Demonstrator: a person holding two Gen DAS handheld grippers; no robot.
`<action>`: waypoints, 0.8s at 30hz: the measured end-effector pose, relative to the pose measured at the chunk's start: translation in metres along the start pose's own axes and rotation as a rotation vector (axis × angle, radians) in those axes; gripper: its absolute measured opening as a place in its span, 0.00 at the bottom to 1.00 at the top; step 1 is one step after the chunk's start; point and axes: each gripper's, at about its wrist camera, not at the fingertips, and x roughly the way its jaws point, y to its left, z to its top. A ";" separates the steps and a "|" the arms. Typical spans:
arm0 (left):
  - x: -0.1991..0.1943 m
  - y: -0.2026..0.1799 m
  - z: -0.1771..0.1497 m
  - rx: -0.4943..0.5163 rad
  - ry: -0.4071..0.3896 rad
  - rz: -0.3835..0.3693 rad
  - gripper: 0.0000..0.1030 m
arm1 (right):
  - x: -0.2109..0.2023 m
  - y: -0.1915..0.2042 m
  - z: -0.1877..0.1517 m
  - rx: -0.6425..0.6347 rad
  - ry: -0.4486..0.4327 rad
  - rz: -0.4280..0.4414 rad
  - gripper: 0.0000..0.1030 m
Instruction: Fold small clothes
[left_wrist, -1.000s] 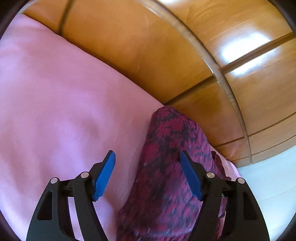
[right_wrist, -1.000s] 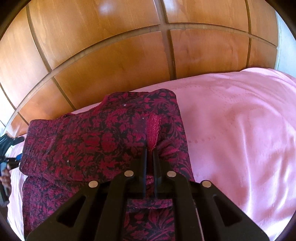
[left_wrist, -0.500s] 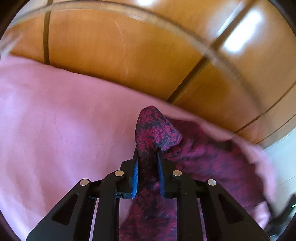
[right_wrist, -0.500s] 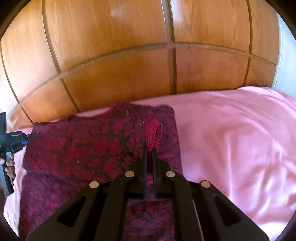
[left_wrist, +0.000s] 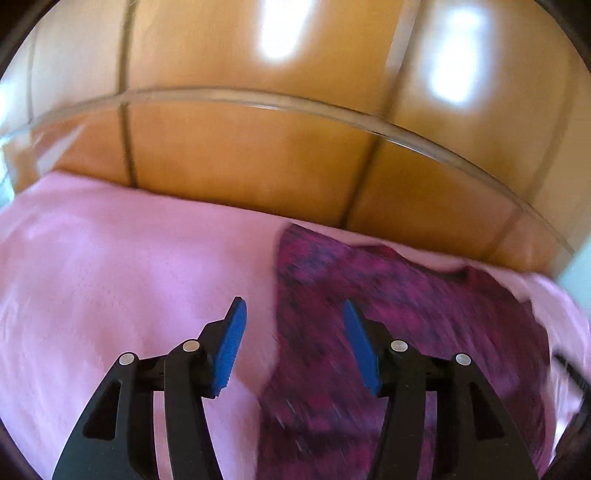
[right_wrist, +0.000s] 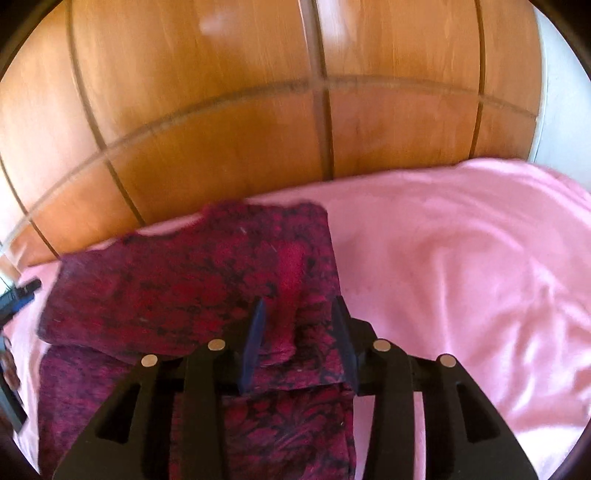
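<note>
Left gripper (left_wrist: 291, 325): blue-padded fingers (left_wrist: 231, 343) spread, having just been opening; nothing pinched between them, the left edge of the garment (left_wrist: 406, 332) lying below the gap. Right gripper (right_wrist: 297, 325): fingers (right_wrist: 253, 339) likewise parted, having just been opening; a reddish strip of the garment (right_wrist: 184, 288) lies in the gap below them, with neither finger pressing on it. The garment, a dark red cloth with a black floral print, lies folded flat on the pink bedspread (right_wrist: 461, 258), its upper layer doubled over the lower, its far edge close to the far edge of the bed where the wooden panelled headboard (right_wrist: 221, 129) rises. From the right wrist view the other gripper shows at the garment's left side, near the bed's left edge. The left wrist view is blurred by motion. The pink bedspread (left_wrist: 110, 277) extends bare to either side of the garment.
</note>
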 end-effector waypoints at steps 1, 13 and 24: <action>-0.005 -0.008 -0.009 0.042 0.002 -0.017 0.52 | -0.005 0.004 0.000 -0.012 -0.009 0.011 0.41; 0.020 -0.028 -0.043 0.138 0.091 0.077 0.53 | 0.053 0.053 -0.027 -0.183 0.061 -0.013 0.46; -0.040 -0.038 -0.057 0.119 0.001 0.108 0.53 | 0.048 0.048 -0.033 -0.176 0.028 -0.005 0.48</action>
